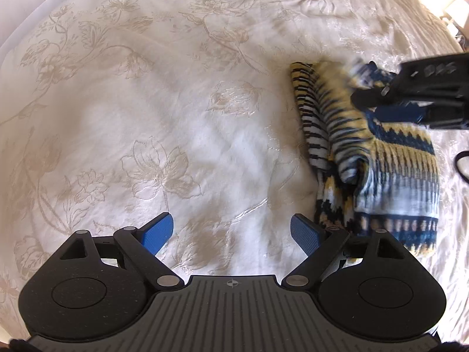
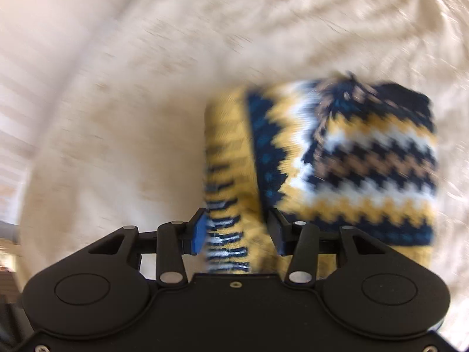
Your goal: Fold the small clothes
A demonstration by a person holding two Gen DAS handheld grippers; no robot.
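A knitted sweater (image 1: 395, 158) in navy, yellow and white lies bunched and partly folded on the white floral bedspread (image 1: 146, 117), at the right of the left wrist view. My left gripper (image 1: 231, 234) hangs open over bare bedspread just left of the sweater's hem, with nothing between its blue pads. The right gripper (image 1: 378, 102) reaches in over the sweater's far part. In the blurred right wrist view the right gripper (image 2: 237, 234) stands with its jaws apart around a yellow striped fold of the sweater (image 2: 351, 152). No pinch shows in the fabric.
The bedspread (image 2: 117, 117) spreads wide to the left and beyond the sweater. A black cable loop (image 1: 460, 161) shows at the right edge. Bright objects (image 1: 448, 8) sit past the bed's far right corner. The bed's edge runs along the top left.
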